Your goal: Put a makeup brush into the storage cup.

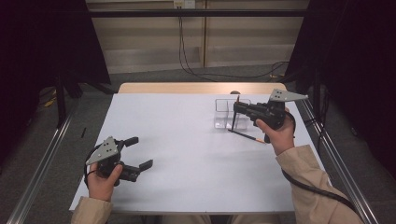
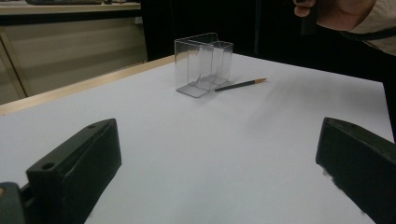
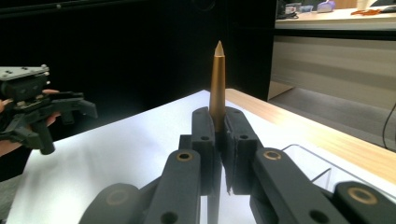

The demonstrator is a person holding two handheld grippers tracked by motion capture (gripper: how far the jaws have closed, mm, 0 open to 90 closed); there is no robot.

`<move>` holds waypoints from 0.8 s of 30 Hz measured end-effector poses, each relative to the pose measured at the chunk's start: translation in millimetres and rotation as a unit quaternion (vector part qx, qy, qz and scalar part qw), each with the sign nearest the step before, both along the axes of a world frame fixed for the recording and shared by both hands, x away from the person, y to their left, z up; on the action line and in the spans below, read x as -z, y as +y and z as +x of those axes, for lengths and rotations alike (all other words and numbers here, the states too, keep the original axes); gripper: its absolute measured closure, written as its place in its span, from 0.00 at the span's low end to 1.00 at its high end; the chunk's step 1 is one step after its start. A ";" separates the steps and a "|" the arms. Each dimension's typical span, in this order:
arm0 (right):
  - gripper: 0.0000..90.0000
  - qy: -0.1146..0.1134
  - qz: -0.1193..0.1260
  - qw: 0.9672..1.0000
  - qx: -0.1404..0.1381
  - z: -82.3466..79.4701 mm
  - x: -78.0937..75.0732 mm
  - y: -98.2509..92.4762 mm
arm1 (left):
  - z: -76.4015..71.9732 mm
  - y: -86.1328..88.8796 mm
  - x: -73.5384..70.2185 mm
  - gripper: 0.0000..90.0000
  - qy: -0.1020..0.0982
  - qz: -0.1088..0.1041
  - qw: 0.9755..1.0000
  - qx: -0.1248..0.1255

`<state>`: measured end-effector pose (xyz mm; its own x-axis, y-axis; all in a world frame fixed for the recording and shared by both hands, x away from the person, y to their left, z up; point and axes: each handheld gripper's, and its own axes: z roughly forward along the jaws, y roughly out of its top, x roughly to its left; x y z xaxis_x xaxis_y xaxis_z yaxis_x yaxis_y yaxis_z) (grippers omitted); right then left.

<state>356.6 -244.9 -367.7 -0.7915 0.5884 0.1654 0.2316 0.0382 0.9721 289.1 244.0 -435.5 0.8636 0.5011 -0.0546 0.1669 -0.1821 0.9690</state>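
Slim dark pencil (image 3: 217,84) with tapered golden-brown tip, clamped upright in shut right hand-held gripper (image 1: 236,111) above clear plastic box (image 1: 226,113); second pencil (image 1: 246,136) beside box on white desk (image 1: 187,154); left hand-held gripper (image 1: 140,152) gaping, empty.

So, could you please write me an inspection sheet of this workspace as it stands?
Surface: white table top, bare apart from the items below; wooden edge at the far side.
Job's things: clear plastic holder standing upright, far right; held pencil upright in the right gripper beside the holder; second pencil lying flat by the holder's base.
Clutter: nothing seen.
Grippers: right gripper shut on the held pencil; left gripper open, nothing between its jaws, over the near left.
Cables: black cable trailing along the right sleeve; floor cables beyond the table.
Surroundings: dark curtains, metal rails, pale wall panel.
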 end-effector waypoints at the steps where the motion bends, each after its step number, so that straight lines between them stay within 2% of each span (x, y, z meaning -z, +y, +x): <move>1: 0.93 -0.001 0.001 1.000 0.002 1.3 -0.6 -1.0 | 0.0 0.2 0.2 0.00 0.001 -0.001 1.000 -0.001; 10: 0.93 -0.004 0.001 1.000 0.025 12.1 -5.6 -10.1 | 0.1 0.5 0.3 0.00 0.001 -0.002 1.000 -0.002; 15: 0.93 -0.009 -0.007 0.999 0.033 16.1 -8.5 -13.4 | 0.6 1.3 1.3 0.00 0.003 0.001 1.000 -0.002; 24: 0.93 -0.011 -0.003 0.999 0.049 23.6 -14.7 -18.5 | 0.7 0.7 1.1 0.00 0.003 -0.002 1.000 -0.002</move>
